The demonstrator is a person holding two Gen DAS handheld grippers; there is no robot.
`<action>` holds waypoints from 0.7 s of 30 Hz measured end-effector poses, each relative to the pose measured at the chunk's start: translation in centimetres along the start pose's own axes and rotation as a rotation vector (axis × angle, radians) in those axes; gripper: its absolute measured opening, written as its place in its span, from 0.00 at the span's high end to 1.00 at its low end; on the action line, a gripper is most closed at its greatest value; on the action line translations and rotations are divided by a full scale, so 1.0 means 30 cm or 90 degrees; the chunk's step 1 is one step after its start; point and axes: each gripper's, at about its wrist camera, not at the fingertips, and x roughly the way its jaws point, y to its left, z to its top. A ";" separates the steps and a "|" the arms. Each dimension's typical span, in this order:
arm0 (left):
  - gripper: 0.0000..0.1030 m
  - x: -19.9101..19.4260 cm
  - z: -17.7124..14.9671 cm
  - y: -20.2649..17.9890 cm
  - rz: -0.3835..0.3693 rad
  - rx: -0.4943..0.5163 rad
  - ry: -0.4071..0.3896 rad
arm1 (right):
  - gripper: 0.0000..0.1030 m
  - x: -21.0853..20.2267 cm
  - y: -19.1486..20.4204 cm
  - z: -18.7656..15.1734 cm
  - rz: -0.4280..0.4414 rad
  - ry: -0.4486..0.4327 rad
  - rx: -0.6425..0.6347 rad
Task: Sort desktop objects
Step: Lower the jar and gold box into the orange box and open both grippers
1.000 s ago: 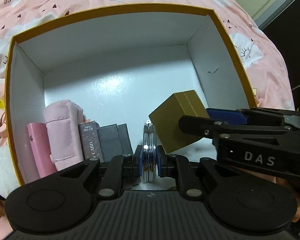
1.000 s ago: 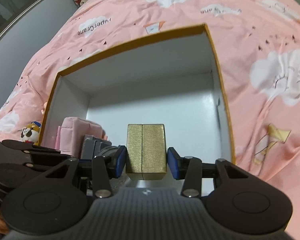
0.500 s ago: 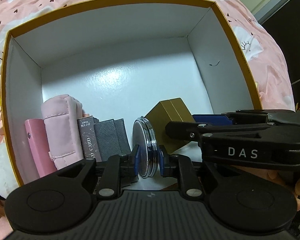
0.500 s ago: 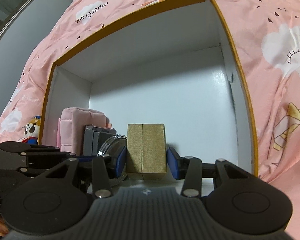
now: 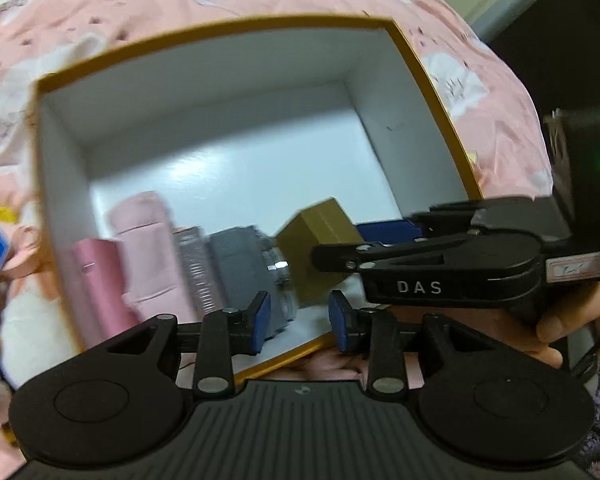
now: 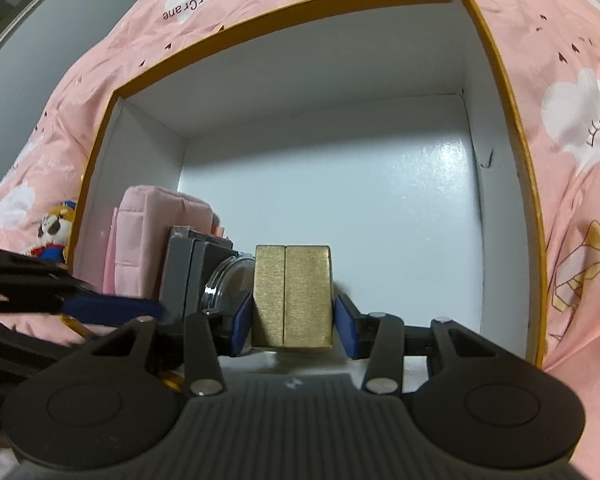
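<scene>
Right gripper (image 6: 293, 324) has its fingers around the gold box (image 6: 292, 296), which sits upright on the floor of the big white box (image 6: 496, 208). The left pad looks to touch the box while the right pad shows a sliver of gap, so can't tell if it's really pinching. Left gripper (image 5: 299, 322) has its fingers spread with nothing between them, above the near rim of the white box. At 9 o'clock of the gold box there's the round silver case (image 6: 226, 284), then the grey wallet (image 6: 180, 276) and pink pouch (image 6: 140, 236), all lined up. Everything's on a pink bedspread (image 6: 572, 40).
</scene>
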 end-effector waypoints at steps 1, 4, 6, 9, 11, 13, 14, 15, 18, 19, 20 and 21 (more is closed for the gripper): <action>0.64 -0.022 -0.009 0.012 0.001 -0.006 -0.011 | 0.55 0.000 0.006 -0.001 -0.005 0.000 -0.003; 0.64 -0.073 -0.028 0.054 0.014 -0.034 -0.041 | 0.55 0.002 0.022 -0.002 -0.018 0.004 -0.005; 0.63 -0.098 -0.042 0.084 0.021 -0.056 -0.054 | 0.54 0.007 0.033 -0.003 -0.019 0.010 -0.007; 0.63 -0.118 -0.057 0.124 0.029 -0.083 -0.067 | 0.53 0.016 0.040 -0.003 0.017 0.028 0.005; 0.63 -0.118 -0.061 0.145 0.032 -0.097 -0.071 | 0.53 0.019 0.045 0.000 0.023 0.031 0.011; 0.63 -0.110 -0.069 0.157 0.034 -0.105 -0.071 | 0.53 0.019 0.051 0.002 0.016 0.034 0.007; 0.63 -0.108 -0.073 0.163 0.034 -0.108 -0.071 | 0.53 0.015 0.050 0.005 0.018 0.035 0.009; 0.63 -0.107 -0.078 0.166 0.036 -0.110 -0.075 | 0.53 0.006 0.049 0.007 0.020 0.034 0.011; 0.63 -0.113 -0.092 0.173 0.059 -0.111 -0.096 | 0.57 -0.031 0.040 0.024 0.008 0.016 0.011; 0.63 -0.116 -0.096 0.177 0.065 -0.112 -0.102 | 0.57 -0.039 0.034 0.030 0.001 0.011 0.012; 0.63 -0.119 -0.100 0.181 0.067 -0.114 -0.107 | 0.57 -0.041 0.027 0.036 0.000 0.012 0.016; 0.63 -0.122 -0.103 0.185 0.065 -0.117 -0.110 | 0.57 -0.036 0.015 0.040 0.007 0.016 0.024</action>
